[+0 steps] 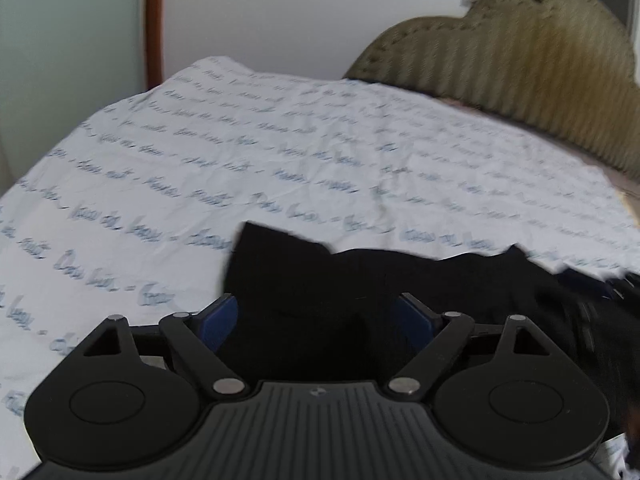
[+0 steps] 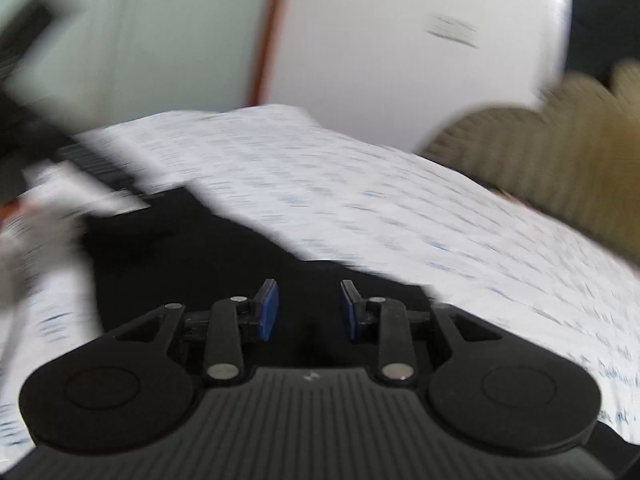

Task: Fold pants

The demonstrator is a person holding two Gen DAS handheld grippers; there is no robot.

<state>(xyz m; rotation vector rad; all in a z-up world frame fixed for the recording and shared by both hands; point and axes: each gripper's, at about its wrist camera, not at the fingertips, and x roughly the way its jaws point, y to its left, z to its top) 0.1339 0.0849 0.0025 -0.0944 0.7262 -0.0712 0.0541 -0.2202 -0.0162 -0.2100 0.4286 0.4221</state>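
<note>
The black pants (image 1: 360,280) lie on a white bed sheet with blue script print (image 1: 280,152). In the left wrist view my left gripper (image 1: 316,312) has its blue pads wide apart with a bunch of black cloth filling the gap between them. In the right wrist view, which is motion-blurred, the pants (image 2: 192,256) spread under and ahead of my right gripper (image 2: 308,304), whose blue pads stand apart with nothing clearly pinched. The left gripper's blurred body (image 2: 80,160) shows at the far left of that view.
A tan ribbed headboard (image 1: 520,64) rises at the right of the bed and also shows in the right wrist view (image 2: 540,160). A white wall and a brown door frame (image 1: 154,20) stand behind the bed. The sheet stretches wide to the left and ahead.
</note>
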